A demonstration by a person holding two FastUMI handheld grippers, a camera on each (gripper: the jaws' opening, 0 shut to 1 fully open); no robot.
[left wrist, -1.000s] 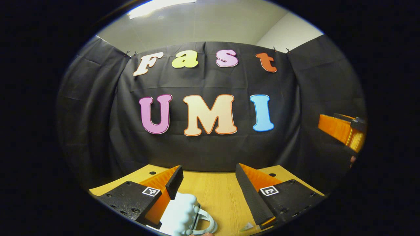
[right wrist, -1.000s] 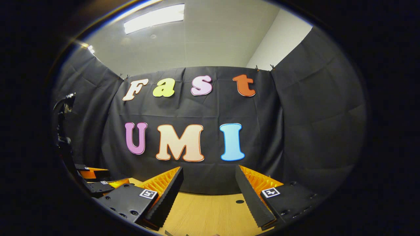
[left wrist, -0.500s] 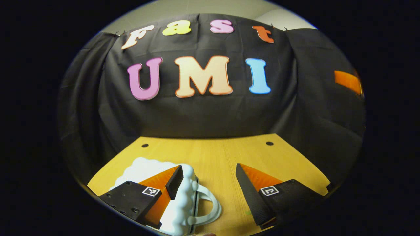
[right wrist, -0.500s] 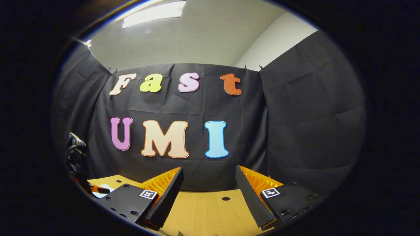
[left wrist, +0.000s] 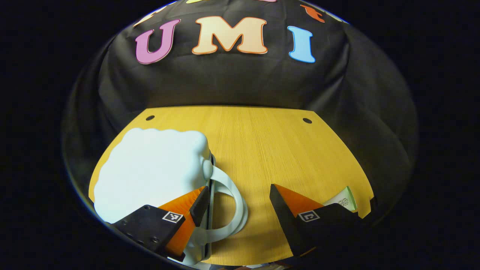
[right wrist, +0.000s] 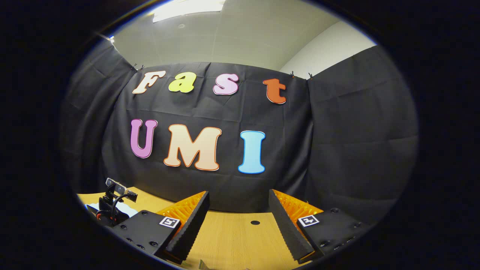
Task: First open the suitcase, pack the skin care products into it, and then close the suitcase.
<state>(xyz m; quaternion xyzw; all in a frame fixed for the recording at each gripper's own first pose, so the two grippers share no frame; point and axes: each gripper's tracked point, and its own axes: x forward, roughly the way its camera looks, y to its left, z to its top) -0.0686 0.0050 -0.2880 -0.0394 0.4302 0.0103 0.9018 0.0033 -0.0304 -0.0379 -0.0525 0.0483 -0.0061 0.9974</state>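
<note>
Black cloth hangs behind a wood-grain counter point(left wrist: 262, 150), and on its left part lies the suitcase point(left wrist: 150, 172), a small pale case with a scalloped, cloud-like outline, shut, its looped handle point(left wrist: 234, 204) facing the camera side. In the left gripper view the left hand-held gripper point(left wrist: 240, 204) is spread wide and holds nothing; one finger lies over the near edge of the case by the seam and the other stands over bare counter, with the handle loop between them. A skin care product point(left wrist: 343, 200), a pale green-edged carton, peeps out behind that farther finger near the counter's right corner. The right hand-held gripper point(right wrist: 238, 221) is likewise released and empty, held level above the counter and looking at the cloth wall. The step in hand appears to be opening the case. To do it well, I would judge that the left gripper should settle on the lid's edge or the handle rather than straddle both halves, since clamping across the seam would hold the case shut. The case looks light and may slide or tip, so the right gripper could come down and steady the lower half. Whether a latch or zip secures the seam cannot be told.
</note>
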